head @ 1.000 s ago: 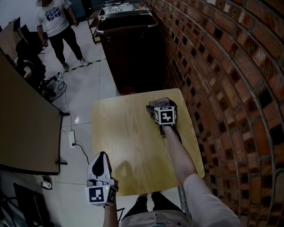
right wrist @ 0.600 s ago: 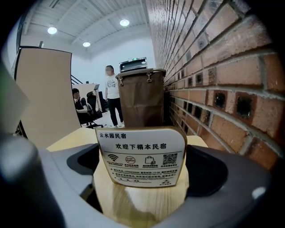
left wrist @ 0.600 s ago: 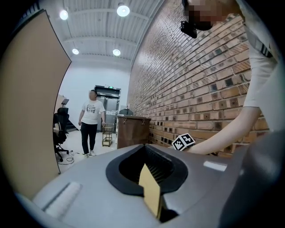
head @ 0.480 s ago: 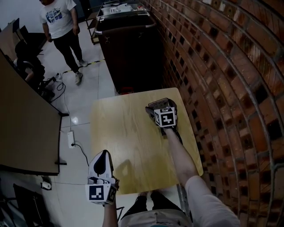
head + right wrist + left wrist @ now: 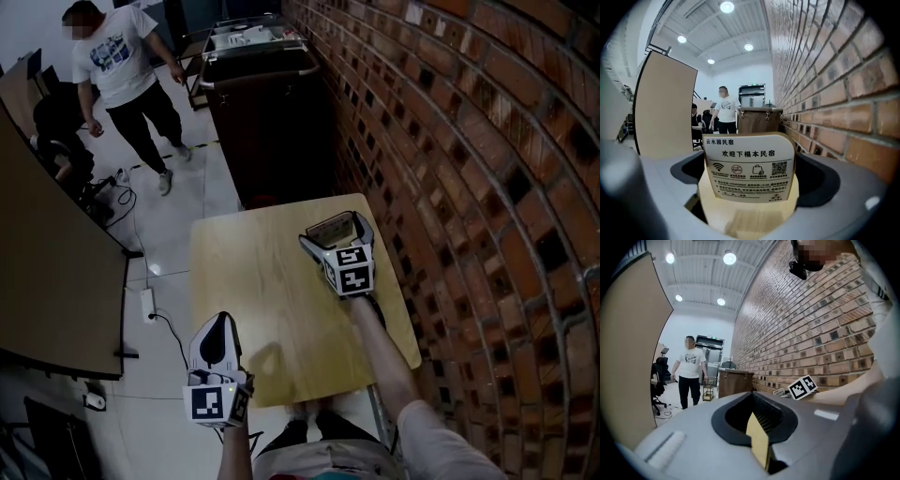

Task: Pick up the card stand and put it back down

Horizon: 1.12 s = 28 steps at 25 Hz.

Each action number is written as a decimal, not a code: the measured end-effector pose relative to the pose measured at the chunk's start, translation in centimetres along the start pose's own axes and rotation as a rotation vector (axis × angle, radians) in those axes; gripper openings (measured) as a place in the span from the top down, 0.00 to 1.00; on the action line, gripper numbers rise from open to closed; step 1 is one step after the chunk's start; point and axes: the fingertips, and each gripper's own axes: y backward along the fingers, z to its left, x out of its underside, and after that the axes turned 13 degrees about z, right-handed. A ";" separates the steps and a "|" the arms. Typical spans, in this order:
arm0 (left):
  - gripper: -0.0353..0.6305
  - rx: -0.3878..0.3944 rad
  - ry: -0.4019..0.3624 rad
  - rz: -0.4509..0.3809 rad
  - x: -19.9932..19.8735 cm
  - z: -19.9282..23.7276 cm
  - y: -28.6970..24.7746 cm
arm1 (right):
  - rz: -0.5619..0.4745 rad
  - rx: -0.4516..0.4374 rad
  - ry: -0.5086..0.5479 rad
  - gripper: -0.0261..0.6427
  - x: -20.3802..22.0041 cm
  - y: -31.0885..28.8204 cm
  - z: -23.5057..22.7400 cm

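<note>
The card stand (image 5: 334,228) is a printed card with a pale wooden base. It sits between the jaws of my right gripper (image 5: 332,236), which is shut on it over the far right part of the wooden table (image 5: 251,281). In the right gripper view the card stand (image 5: 749,172) faces the camera upright, with my right gripper (image 5: 750,165) closed on its sides. My left gripper (image 5: 217,330) hangs off the table's near left corner, shut and holding nothing. Its closed jaws fill the left gripper view (image 5: 752,417).
A brick wall (image 5: 450,141) runs close along the table's right side. A dark bin cart (image 5: 267,103) stands beyond the table's far edge. A person (image 5: 122,75) walks at the back left. A tan partition (image 5: 47,262) and a power strip (image 5: 147,302) lie to the left.
My right gripper has come up and slightly nearer with the card stand, which now looks raised off the table top. The person at the back has walked closer. The left gripper has barely moved.
</note>
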 end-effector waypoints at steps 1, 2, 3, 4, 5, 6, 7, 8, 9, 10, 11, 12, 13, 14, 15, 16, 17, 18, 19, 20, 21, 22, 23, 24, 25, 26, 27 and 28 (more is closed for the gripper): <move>0.94 0.000 -0.005 -0.013 -0.5 -0.1 0.2 | -0.020 -0.003 0.001 0.10 -0.7 1.3 0.5; 0.94 0.000 -0.010 -0.028 -1.1 -0.2 0.4 | -0.038 -0.009 -0.007 0.10 -1.3 2.7 1.0; 0.94 0.000 -0.016 -0.042 -1.6 -0.4 0.6 | -0.051 -0.016 -0.016 0.10 -1.8 4.2 1.6; 0.94 0.001 -0.023 -0.056 -2.1 -0.6 0.9 | -0.061 -0.022 -0.018 0.10 -2.1 5.7 2.3; 0.94 0.001 -0.030 -0.069 -2.6 -0.7 1.1 | -0.074 -0.024 -0.007 0.10 -2.5 7.4 3.2; 0.94 0.002 -0.038 -0.081 -3.1 -0.9 1.4 | -0.092 -0.024 0.013 0.10 -3.0 9.1 4.0; 0.94 0.002 -0.044 -0.094 -3.6 -1.0 1.6 | -0.116 -0.026 0.028 0.10 -3.4 10.9 4.9; 0.94 0.003 -0.049 -0.107 -4.0 -1.2 1.8 | -0.142 -0.034 0.030 0.10 -3.9 12.6 5.7; 0.94 0.004 -0.053 -0.121 -4.5 -1.3 2.0 | -0.169 -0.048 0.015 0.10 -4.3 14.3 6.3; 0.94 0.005 -0.057 -0.133 -4.8 -1.4 2.2 | -0.199 -0.068 -0.011 0.10 -4.7 16.0 6.9; 0.94 0.005 -0.061 -0.141 -5.0 -1.5 2.4 | -0.228 -0.086 -0.038 0.10 -5.1 17.6 7.4; 0.94 0.005 -0.060 -0.145 -5.1 -1.5 2.5 | -0.253 -0.096 -0.055 0.10 -5.4 19.2 7.9; 0.94 0.006 -0.055 -0.147 -5.1 -1.6 2.6 | -0.272 -0.097 -0.057 0.10 -5.6 20.6 8.4; 0.94 0.009 -0.046 -0.152 -5.2 -1.6 2.8 | -0.287 -0.092 -0.046 0.10 -5.7 21.9 8.9; 0.94 0.012 -0.038 -0.161 -5.4 -1.6 2.9 | -0.300 -0.084 -0.032 0.10 -5.7 23.1 9.5; 0.94 0.016 -0.035 -0.174 -5.8 -1.7 3.0 | -0.313 -0.077 -0.022 0.10 -5.7 24.1 10.0; 0.94 0.020 -0.039 -0.188 -6.3 -1.9 3.1 | -0.324 -0.071 -0.020 0.10 -5.6 24.9 10.5; 0.94 0.024 -0.046 -0.202 -6.8 -2.2 3.2 | -0.332 -0.067 -0.023 0.10 -5.4 25.6 10.8; 0.94 0.029 -0.053 -0.216 -7.4 -2.5 3.4 | -0.337 -0.065 -0.028 0.10 -5.2 26.2 11.2; 0.94 0.035 -0.058 -0.231 -8.0 -2.8 3.6 | -0.340 -0.066 -0.030 0.10 -5.1 26.5 11.5; 0.94 0.041 -0.062 -0.245 -8.5 -3.1 3.8 | -0.341 -0.067 -0.026 0.10 -5.0 26.8 11.7; 0.94 0.047 -0.065 -0.256 -9.0 -3.4 4.1 | -0.342 -0.068 -0.020 0.10 -5.0 26.9 11.9; 0.94 0.053 -0.070 -0.265 -9.3 -3.7 4.3 | -0.342 -0.067 -0.016 0.10 -4.9 27.0 11.9; 0.94 0.057 -0.075 -0.271 -9.5 -3.9 4.5 | -0.344 -0.064 -0.015 0.10 -5.0 27.1 11.8; 0.94 0.060 -0.081 -0.275 -9.7 -4.1 4.6 | -0.346 -0.061 -0.016 0.10 -5.0 27.2 11.6; 0.94 0.060 -0.085 -0.278 -9.9 -4.2 4.8 | -0.348 -0.057 -0.019 0.10 -5.1 27.2 11.4; 0.94 0.060 -0.089 -0.279 -10.0 -4.3 4.9 | -0.349 -0.052 -0.020 0.10 -5.1 27.3 11.3; 0.94 0.060 -0.093 -0.281 -10.1 -4.2 5.1 | -0.350 -0.047 -0.020 0.10 -5.1 27.4 11.1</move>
